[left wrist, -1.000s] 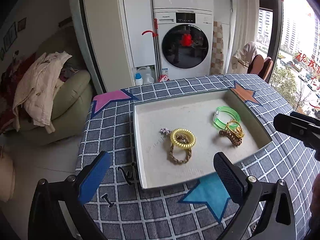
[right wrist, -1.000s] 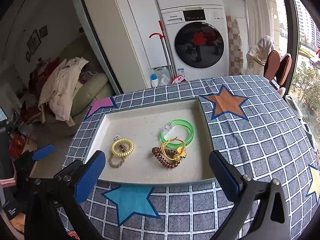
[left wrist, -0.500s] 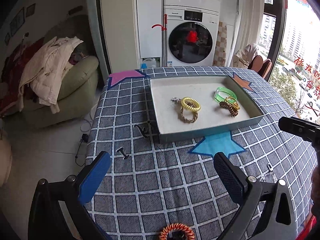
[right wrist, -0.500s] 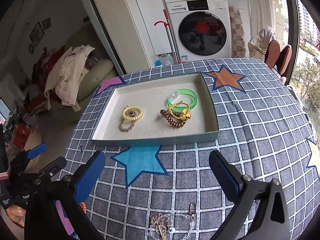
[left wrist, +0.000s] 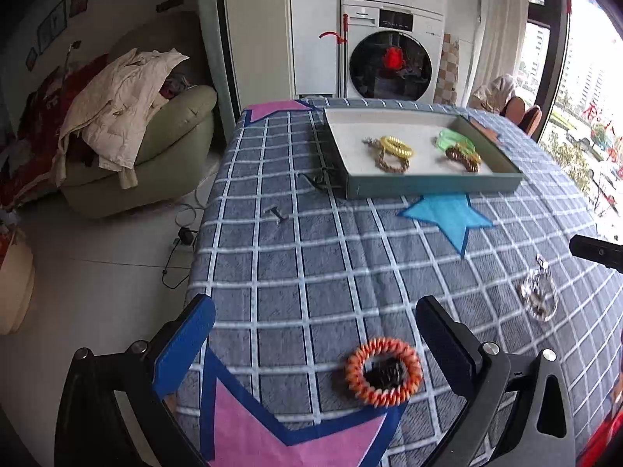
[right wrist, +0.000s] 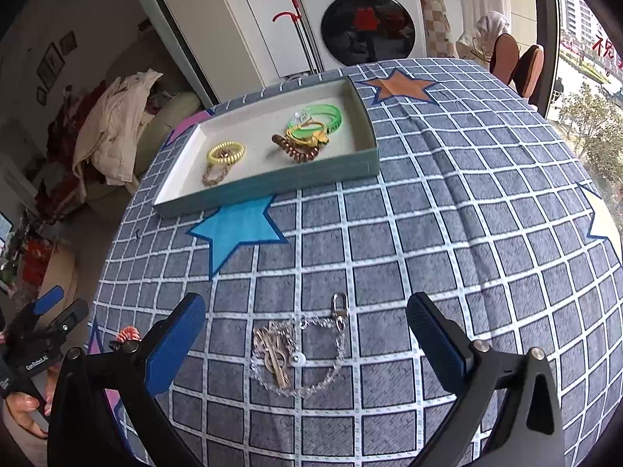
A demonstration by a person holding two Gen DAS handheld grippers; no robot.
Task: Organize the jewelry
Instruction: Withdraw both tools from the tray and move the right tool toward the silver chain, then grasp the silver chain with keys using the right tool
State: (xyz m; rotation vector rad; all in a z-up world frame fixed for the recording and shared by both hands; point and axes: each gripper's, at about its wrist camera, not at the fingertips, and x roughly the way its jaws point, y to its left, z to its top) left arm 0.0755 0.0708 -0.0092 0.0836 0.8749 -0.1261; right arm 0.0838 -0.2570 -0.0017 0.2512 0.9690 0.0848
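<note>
While both claws hang spread wide and empty over the checked tabletop [right wrist: 447, 210], each has one loose piece framed ahead of it. Nearest the left claw [left wrist: 315, 344], an orange braided ring [left wrist: 383, 371] with a dark knot at its centre is seen lying flat, just inside the right-hand finger [left wrist: 444, 340], so a slight shift rightward would likely be needed to centre it. Between the fingers of the right claw [right wrist: 305, 340], a silver chain [right wrist: 300, 350] is seen loosely heaped with pale charms, its clasp pointing away toward the tray; it looks slack and apt to slip. Farther off, past a blue star, the shallow tray [right wrist: 272, 183] is seen holding a yellow coil, a brown braid, a green bangle and a brown coil. Beyond it, a washing machine [right wrist: 366, 19] is seen.
</note>
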